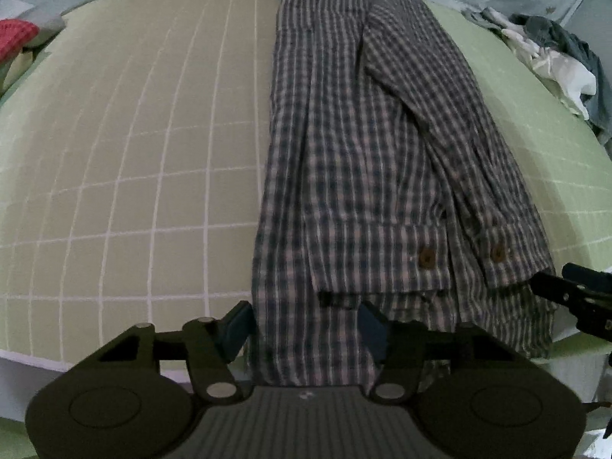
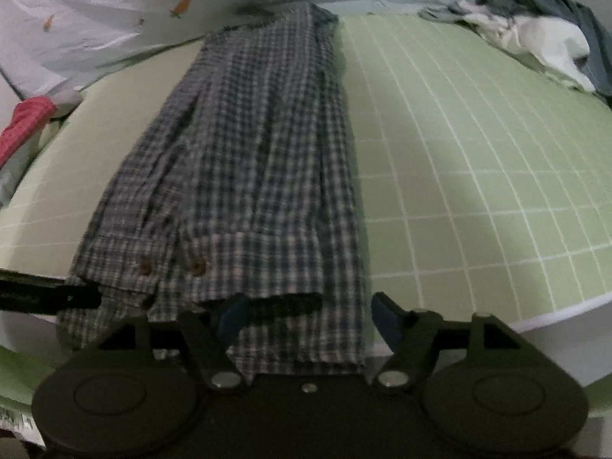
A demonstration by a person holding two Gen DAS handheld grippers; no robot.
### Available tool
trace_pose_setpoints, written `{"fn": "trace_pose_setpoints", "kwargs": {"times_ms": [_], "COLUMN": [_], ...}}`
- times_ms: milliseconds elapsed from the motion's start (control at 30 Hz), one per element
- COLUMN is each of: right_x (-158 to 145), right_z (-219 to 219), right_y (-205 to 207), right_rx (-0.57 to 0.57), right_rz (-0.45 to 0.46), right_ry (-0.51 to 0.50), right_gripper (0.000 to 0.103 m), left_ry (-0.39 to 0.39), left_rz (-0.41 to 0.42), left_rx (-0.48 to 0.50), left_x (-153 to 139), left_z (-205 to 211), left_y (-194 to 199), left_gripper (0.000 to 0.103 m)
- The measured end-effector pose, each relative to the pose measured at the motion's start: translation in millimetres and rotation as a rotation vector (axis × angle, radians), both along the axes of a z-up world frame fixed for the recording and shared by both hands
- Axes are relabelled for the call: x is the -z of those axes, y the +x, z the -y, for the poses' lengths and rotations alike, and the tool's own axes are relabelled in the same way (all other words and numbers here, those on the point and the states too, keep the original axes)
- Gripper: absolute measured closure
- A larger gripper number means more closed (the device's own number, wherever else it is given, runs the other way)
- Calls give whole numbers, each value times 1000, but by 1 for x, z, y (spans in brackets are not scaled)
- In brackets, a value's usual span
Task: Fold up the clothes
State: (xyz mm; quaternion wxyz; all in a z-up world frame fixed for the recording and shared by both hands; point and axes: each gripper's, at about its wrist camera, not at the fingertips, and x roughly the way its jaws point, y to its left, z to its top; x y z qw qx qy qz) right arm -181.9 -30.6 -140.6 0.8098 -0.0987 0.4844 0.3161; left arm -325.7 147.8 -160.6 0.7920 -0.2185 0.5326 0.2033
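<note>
Left wrist view: my left gripper (image 1: 306, 329), fingers spread, straddles the near hem of the plaid shirt (image 1: 344, 153), which runs as a long narrow strip from bottom centre to the top of the frame on the green grid mat (image 1: 134, 172). Both sleeves lie folded along it, their buttoned cuffs (image 1: 424, 258) at lower right. My right gripper (image 1: 573, 298) pokes in at the right edge, beside the hem's far corner. To lift cleanly, I judge each tool should bite every layer at its own corner, evenly.

Right wrist view: my right gripper (image 2: 306, 313), also spread and pinching nothing, frames the hem's right corner at bottom centre. The shirt (image 2: 248, 134) overhangs the mat's near edge. Bare mat (image 2: 478, 153) fills the right half, good room for moving; a pile of clothes (image 2: 535, 34) crowds the upper right and red cloth (image 2: 23, 122) sits at the left edge.
</note>
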Motion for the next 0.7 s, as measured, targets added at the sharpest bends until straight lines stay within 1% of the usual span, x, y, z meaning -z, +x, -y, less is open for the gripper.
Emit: {"fn": "trace_pose_setpoints", "kwargs": {"times_ms": [133,233,300,367,400,433,467,533,567,633,667,700], "right_x": [8,11,11,12,12,11,11,10,10,8,8,7], "right_z": [3,5,5,4,4,4,5,7,7,6,5,5], "right_y": [2,1,1,1,1,1,2,3,4,4,4,4], "right_rx": [12,8,1,-5,-8,-13,-13,-14,-14,-15,-15,-16], "right_rz": [-31,-44,-42,-37,-34,-31,-32,-35,-38,-42,-44,-47], "right_ry": [-23,-30,-40,-56,-64,-71,-72,-75,-72,-66,-63,-60], "right_gripper": [31,34,38,54,57,66,75,86,92,96,98,99], "left_ry": [-9,-9,-6,1,4,12,24,45,51,46,37,25], "left_rz": [-12,-20,-27,-33,-36,-41,-49,-64,-69,-68,-64,-57], "left_rx": [-4,-4,0,8,12,17,20,18,12,-5,-13,-20], "left_x": [4,4,5,7,7,7,8,9,9,8,7,7], "left_z": [1,3,5,6,7,8,10,12,11,8,6,4], "left_y": [-3,-3,-3,-2,-2,-1,0,4,4,3,2,1], "left_gripper": [42,41,41,42,42,44,46,59,62,77,80,85]}}
